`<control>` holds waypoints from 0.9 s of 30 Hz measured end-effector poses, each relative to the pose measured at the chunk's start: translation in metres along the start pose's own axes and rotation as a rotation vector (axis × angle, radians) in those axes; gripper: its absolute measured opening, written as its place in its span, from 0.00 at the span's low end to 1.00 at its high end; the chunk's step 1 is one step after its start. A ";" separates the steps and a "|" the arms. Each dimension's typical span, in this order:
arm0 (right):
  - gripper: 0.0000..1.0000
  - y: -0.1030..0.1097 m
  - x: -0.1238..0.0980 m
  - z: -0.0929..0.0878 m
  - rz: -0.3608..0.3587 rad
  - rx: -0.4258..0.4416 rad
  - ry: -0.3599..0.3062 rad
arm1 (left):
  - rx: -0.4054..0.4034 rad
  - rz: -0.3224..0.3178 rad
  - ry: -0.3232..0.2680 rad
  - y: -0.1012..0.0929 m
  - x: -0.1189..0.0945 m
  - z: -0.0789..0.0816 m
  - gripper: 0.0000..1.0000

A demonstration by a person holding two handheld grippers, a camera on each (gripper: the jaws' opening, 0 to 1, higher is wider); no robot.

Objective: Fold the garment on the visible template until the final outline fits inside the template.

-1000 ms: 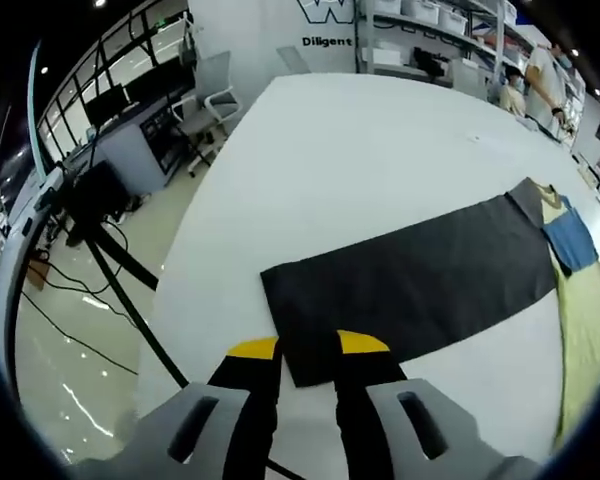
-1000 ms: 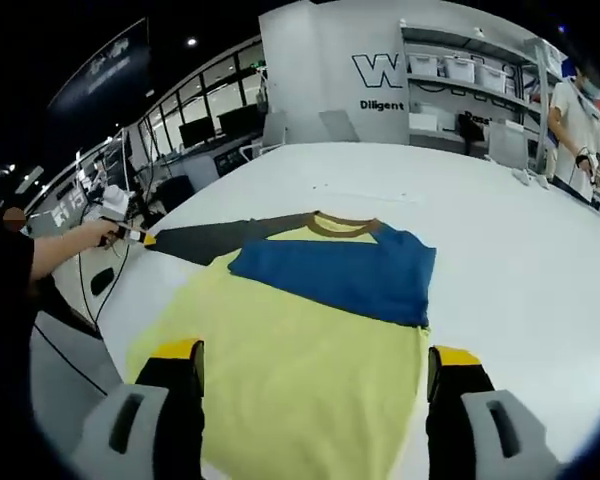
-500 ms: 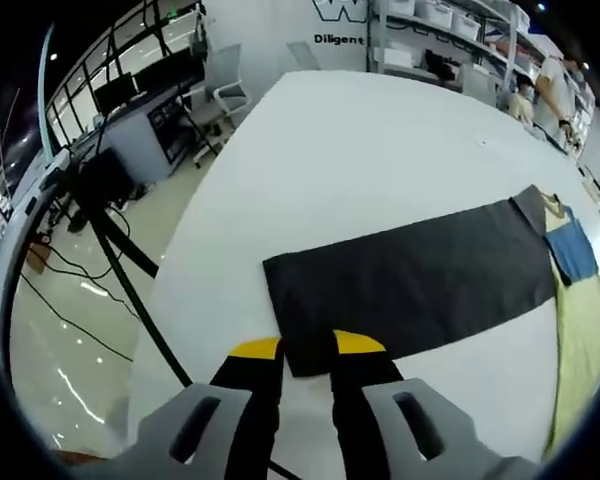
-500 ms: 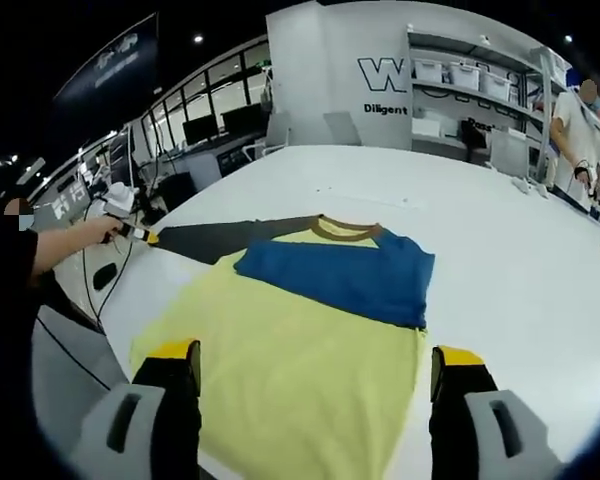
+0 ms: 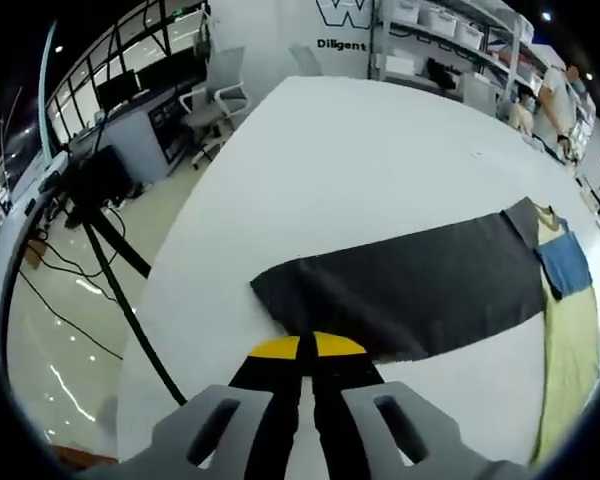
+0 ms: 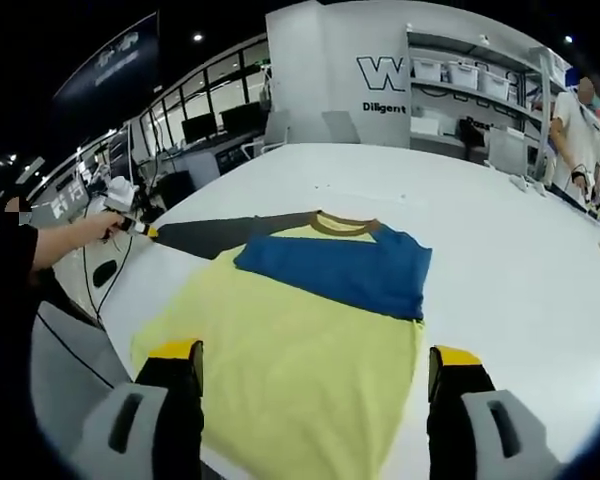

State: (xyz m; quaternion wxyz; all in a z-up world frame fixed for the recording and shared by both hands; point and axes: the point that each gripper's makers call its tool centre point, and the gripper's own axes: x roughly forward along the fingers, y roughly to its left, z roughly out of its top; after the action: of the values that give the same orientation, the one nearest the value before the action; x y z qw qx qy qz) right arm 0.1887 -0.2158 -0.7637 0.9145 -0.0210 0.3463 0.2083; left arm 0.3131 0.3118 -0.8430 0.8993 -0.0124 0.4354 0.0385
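Observation:
A long-sleeved shirt lies flat on the white table (image 6: 500, 240): yellow body (image 6: 300, 370), a blue sleeve (image 6: 340, 265) folded across the chest, a brown collar (image 6: 343, 224), and a dark grey sleeve (image 5: 420, 290) stretched out to the side. My left gripper (image 5: 302, 348) is shut on the cuff end of the grey sleeve (image 6: 215, 235), whose corner lifts slightly; the left gripper (image 6: 140, 230) also appears far left in the right gripper view, held by a hand. My right gripper (image 6: 315, 360) stands open over the shirt's yellow hem, holding nothing.
The table's edge (image 5: 180, 270) runs close beside the grey cuff, with floor, cables and a tripod (image 5: 110, 260) below. Office chairs (image 5: 215, 100) and shelves (image 6: 470, 90) stand beyond. A person (image 6: 580, 120) stands at the far right.
My left gripper's jaws closed from a narrow gap onto the grey sleeve's cuff, and the cuff corner has lifted and curled. The right gripper has hardly moved.

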 end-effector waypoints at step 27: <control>0.90 0.001 0.000 -0.004 0.006 -0.015 0.008 | 0.176 -0.236 -0.090 -0.147 -0.015 0.028 0.03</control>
State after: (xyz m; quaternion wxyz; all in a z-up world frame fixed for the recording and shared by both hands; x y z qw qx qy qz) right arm 0.1855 -0.2154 -0.7668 0.9122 -0.0275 0.3487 0.2136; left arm 0.3379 0.1663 -0.8156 0.9139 0.0170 0.3918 -0.1053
